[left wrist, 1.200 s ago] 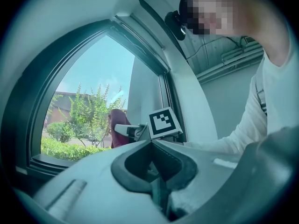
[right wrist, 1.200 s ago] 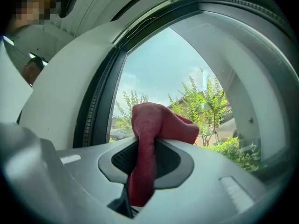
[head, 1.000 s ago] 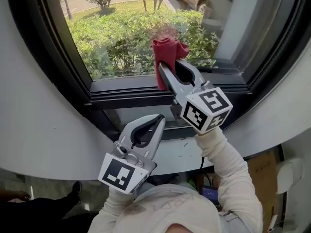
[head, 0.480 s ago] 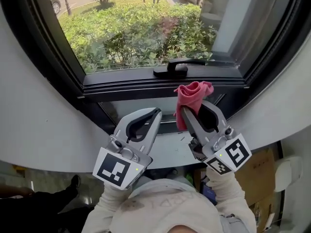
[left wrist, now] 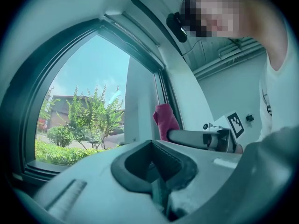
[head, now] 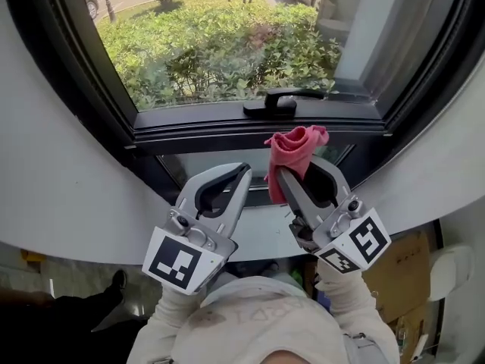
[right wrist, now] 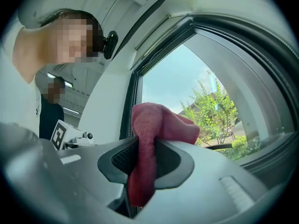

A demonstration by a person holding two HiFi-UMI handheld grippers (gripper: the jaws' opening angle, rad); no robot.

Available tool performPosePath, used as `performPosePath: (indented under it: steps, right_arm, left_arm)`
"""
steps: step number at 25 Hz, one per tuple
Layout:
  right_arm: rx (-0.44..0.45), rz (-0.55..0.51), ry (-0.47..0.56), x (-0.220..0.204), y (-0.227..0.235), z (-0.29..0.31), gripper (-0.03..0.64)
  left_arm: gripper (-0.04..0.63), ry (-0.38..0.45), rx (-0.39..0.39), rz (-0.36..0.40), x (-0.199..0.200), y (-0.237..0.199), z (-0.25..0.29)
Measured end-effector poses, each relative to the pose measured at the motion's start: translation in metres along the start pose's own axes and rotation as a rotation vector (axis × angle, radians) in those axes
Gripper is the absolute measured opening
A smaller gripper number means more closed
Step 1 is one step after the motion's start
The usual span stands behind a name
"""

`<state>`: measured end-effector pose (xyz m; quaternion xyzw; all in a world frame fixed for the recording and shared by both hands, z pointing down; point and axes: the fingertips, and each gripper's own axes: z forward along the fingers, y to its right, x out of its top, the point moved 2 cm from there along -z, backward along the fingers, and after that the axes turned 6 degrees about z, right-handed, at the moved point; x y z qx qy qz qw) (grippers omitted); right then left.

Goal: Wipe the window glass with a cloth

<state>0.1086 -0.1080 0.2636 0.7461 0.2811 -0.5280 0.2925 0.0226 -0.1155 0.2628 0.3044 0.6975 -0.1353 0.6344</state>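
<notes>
**Cloth gripped, held below the pane**

Head view: the right gripper (head: pixel 297 174) clamps a red cloth (head: pixel 294 149) low down, so a bunched wad stands clear of the jaw tips, probably to serve as the wiping pad. The wad sits in front of the dark window frame (head: pixel 227 131), under the handle (head: pixel 276 103) and below the window glass (head: pixel 212 51). The left gripper (head: pixel 241 174) hangs just beside it, near the sill.

Left gripper view: its jaws are pressed together with nothing between them. It is likely just parked out of the way.

Right gripper view: the jaws pinch the cloth mid-length, with a tail hanging down between the pads and a soft, rumpled, fuzzy lump folded over above.
</notes>
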Motion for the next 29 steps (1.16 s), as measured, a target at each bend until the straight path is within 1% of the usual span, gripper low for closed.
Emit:
performPosePath:
  steps: [3,8,12,22,29]
  right_arm:
    - [0.006,0.017,0.008,0.000,-0.002,0.001,0.104]
    - [0.008,0.018,0.026,0.004,-0.005,0.002,0.103]
    - [-0.006,0.025,0.016,-0.002,-0.005,0.001,0.101]
    - [0.019,0.027,0.019,-0.001,-0.012,0.005,0.101]
    - [0.026,0.032,0.008,-0.004,-0.012,0.004,0.101]
  left_arm:
    - [0.000,0.001,0.005,0.002,0.001,-0.002,-0.002]
    - [0.000,0.006,0.014,0.001,0.004,-0.004,-0.004]
    - [0.000,0.007,0.012,0.003,0.003,-0.005,-0.004]
    - [0.000,0.012,-0.004,0.001,0.003,-0.005,-0.003]
    - [0.000,0.012,0.002,0.003,0.004,-0.005,-0.001]
